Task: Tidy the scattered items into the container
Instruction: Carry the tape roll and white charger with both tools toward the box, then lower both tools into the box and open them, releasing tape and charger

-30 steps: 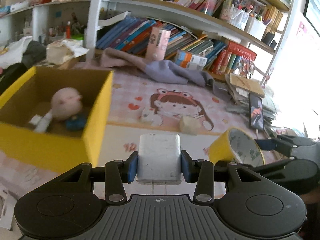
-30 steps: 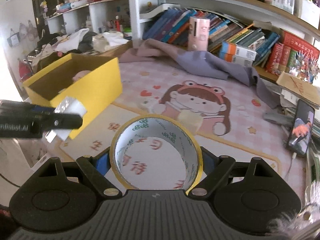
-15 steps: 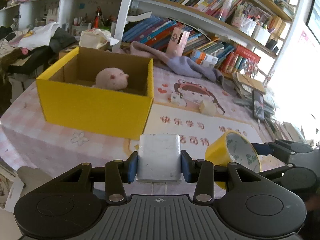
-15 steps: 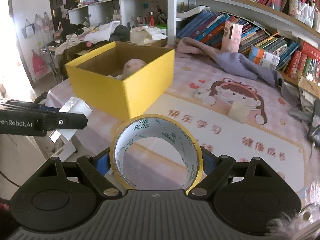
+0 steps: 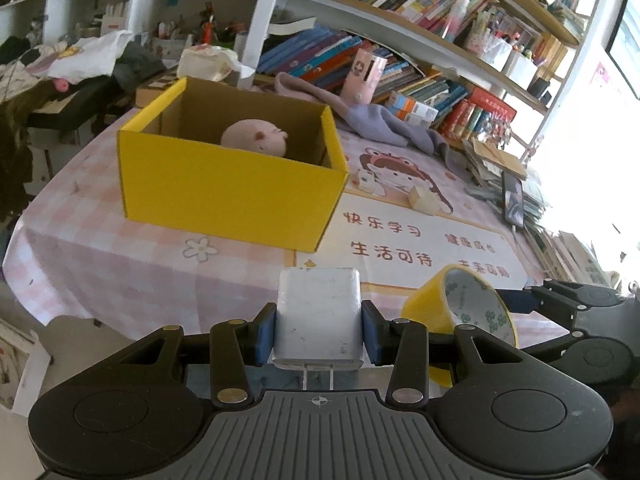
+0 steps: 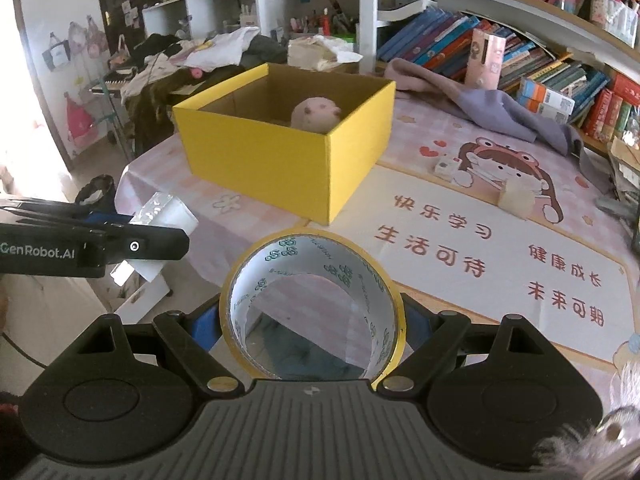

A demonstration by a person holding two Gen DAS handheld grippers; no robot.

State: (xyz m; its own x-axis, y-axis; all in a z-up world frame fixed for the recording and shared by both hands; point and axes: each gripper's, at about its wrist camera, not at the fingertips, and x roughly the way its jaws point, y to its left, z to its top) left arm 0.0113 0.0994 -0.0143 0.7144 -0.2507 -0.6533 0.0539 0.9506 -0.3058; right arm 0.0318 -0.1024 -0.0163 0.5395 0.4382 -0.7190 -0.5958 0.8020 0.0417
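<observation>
My left gripper (image 5: 319, 330) is shut on a white plug charger (image 5: 318, 312), held in the air off the table's near edge. My right gripper (image 6: 312, 320) is shut on a yellow tape roll (image 6: 376, 276), also seen in the left wrist view (image 5: 424, 308). The yellow cardboard box (image 5: 228, 188) stands open on the table ahead, with a pink plush toy (image 5: 256, 137) inside; it also shows in the right wrist view (image 6: 280, 160). The left gripper with the charger (image 6: 166, 214) appears at the left of the right wrist view.
A small white item (image 6: 444, 167) and a beige block (image 6: 516, 198) lie on the cartoon mat (image 6: 480, 248) right of the box. A purple cloth (image 6: 488, 110) and bookshelves (image 6: 540, 68) are behind. A phone (image 5: 513, 199) lies at the right edge.
Both grippers have pulled back and up from the table with their items still held. The box now sits farther away and is seen from higher.
</observation>
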